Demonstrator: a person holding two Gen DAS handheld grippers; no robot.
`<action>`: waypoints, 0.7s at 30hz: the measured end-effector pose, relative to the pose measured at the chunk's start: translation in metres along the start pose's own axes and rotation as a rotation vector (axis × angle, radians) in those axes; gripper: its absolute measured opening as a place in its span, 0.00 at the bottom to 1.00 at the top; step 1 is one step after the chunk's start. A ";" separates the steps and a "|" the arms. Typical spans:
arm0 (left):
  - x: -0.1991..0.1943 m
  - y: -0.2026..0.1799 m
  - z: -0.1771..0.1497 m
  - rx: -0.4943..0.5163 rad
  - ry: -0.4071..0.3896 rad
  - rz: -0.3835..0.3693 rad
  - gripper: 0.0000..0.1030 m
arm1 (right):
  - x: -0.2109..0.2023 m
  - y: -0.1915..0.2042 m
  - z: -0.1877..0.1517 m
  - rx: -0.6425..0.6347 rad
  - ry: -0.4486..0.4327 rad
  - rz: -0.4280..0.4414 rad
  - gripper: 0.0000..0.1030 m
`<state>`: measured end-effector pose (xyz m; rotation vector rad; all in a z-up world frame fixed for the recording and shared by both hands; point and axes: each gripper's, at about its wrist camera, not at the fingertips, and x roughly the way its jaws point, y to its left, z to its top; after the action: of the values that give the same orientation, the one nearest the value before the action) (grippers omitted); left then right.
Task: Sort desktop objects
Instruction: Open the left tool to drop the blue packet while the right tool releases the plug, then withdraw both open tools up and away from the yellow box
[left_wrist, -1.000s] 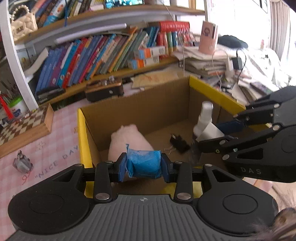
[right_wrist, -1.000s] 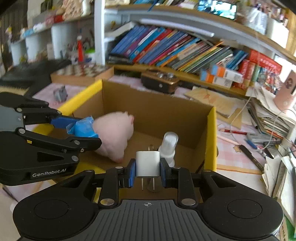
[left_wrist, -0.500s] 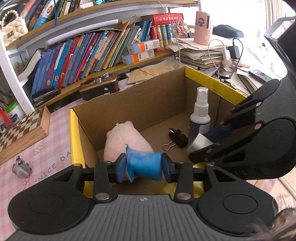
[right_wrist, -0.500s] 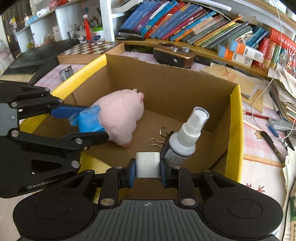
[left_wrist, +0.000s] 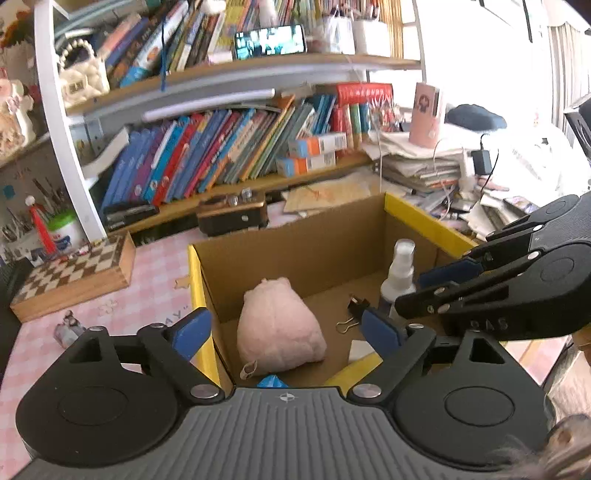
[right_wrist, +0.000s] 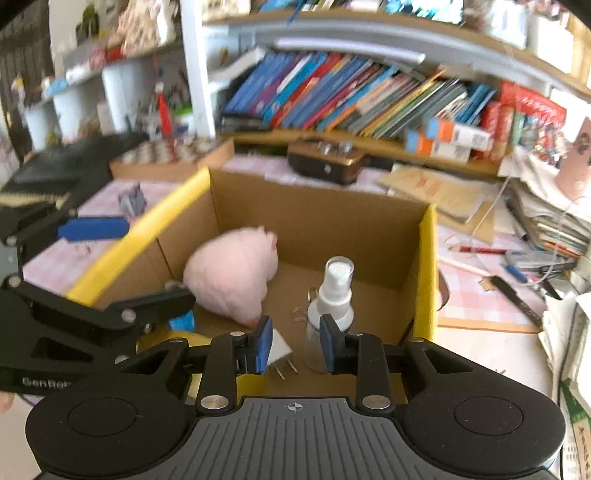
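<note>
- Pink checked tablecloth (left_wrist: 155, 273) under an open cardboard box (left_wrist: 295, 240) with yellow-taped rim; bookshelf (left_wrist: 229, 147) behind, chessboard (left_wrist: 74, 266) left of box, paper stack (left_wrist: 424, 166) to the right.
- Left gripper (left_wrist: 286, 330): jaws spread wide, nothing between them; held above the near rim of the box.
- Right gripper (right_wrist: 293, 341): jaws apart, not clamping anything.
- Inside box, ahead of left jaws: pink plush pig (left_wrist: 279, 328), binder clip (left_wrist: 354, 310), spray bottle (left_wrist: 399, 273) upright, nozzle up.
- Blue packet (left_wrist: 272, 381) on box floor directly below left jaws, mostly hidden by gripper body; long axis not discernible.
- Right wrist view only: white plug adapter (right_wrist: 279, 349) against the left pad, body tilted, prongs pointing down and toward camera; contact with box floor cannot be told. Left wrist view shows just a white corner of it.
- Right wrist view blurred at left side.
</note>
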<state>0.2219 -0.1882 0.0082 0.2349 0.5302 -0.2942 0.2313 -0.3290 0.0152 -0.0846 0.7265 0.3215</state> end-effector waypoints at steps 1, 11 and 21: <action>-0.006 -0.001 0.000 -0.001 -0.010 0.006 0.90 | -0.006 0.001 -0.001 0.009 -0.021 -0.007 0.28; -0.054 -0.005 -0.003 -0.110 -0.076 0.068 0.98 | -0.056 0.001 -0.012 0.126 -0.168 -0.085 0.50; -0.085 0.008 -0.022 -0.199 -0.074 0.089 1.00 | -0.084 0.012 -0.043 0.156 -0.197 -0.183 0.61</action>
<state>0.1443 -0.1564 0.0351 0.0538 0.4704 -0.1613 0.1412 -0.3477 0.0393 0.0285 0.5422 0.0961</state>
